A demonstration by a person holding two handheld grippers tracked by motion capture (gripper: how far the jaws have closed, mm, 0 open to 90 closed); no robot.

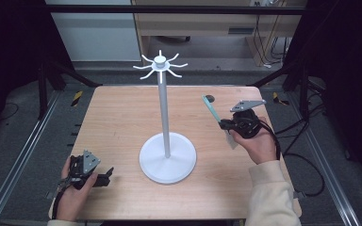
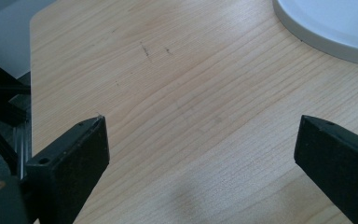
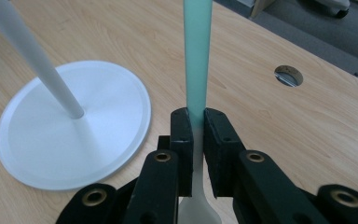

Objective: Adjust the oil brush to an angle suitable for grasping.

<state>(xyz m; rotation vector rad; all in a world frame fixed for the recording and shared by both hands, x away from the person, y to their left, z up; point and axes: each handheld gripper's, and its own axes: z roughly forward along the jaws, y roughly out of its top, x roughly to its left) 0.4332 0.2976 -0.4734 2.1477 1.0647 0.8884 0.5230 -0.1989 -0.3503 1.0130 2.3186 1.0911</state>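
Near the bench's (image 1: 122, 117) right edge, we see the right hand-held gripper (image 3: 194, 122) clamped on a teal-handled utensil (image 3: 197, 56); the left hand-held gripper (image 2: 200, 154) gapes wide by the near-left corner, beside the white stand (image 1: 167, 157).

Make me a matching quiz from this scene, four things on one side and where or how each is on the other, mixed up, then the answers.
Things:
1. left claw
2. right claw
3. stand
4. hole

States:
A. upright at the table's middle
B. open over bare wood
C. in the tabletop near the far edge
D. shut on the spatula

Pairs: 1-B, 2-D, 3-A, 4-C
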